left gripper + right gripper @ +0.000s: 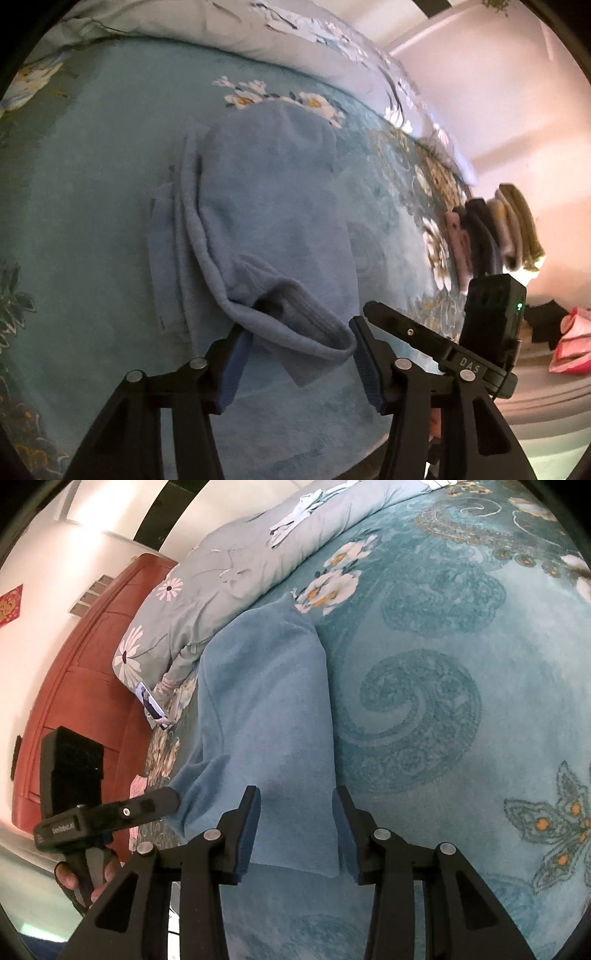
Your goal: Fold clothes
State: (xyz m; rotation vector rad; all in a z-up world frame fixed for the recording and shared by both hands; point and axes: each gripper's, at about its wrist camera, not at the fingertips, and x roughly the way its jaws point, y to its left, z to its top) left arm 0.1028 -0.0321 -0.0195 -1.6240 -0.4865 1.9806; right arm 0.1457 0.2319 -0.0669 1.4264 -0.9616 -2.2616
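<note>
A light blue fleece garment [266,206] lies partly folded on the teal patterned blanket [81,177]. My left gripper [299,354] is open, with the garment's ribbed cuff [314,332] lying between its blue pads, not pinched. In the right wrist view the same garment [266,709] runs away from me. My right gripper [295,830] is open over its near hem, pads either side of the cloth. The other gripper shows in each view: the right one [443,339] beside the cuff, and the left one [122,812] at the garment's left edge.
A stack of folded clothes [495,232] stands at the blanket's right edge. A grey floral duvet [251,554] is bunched along the far side. A phone [153,705] lies by the duvet. A red-brown wooden door [81,672] is beyond the bed. Pink and black items [565,332] lie off the bed.
</note>
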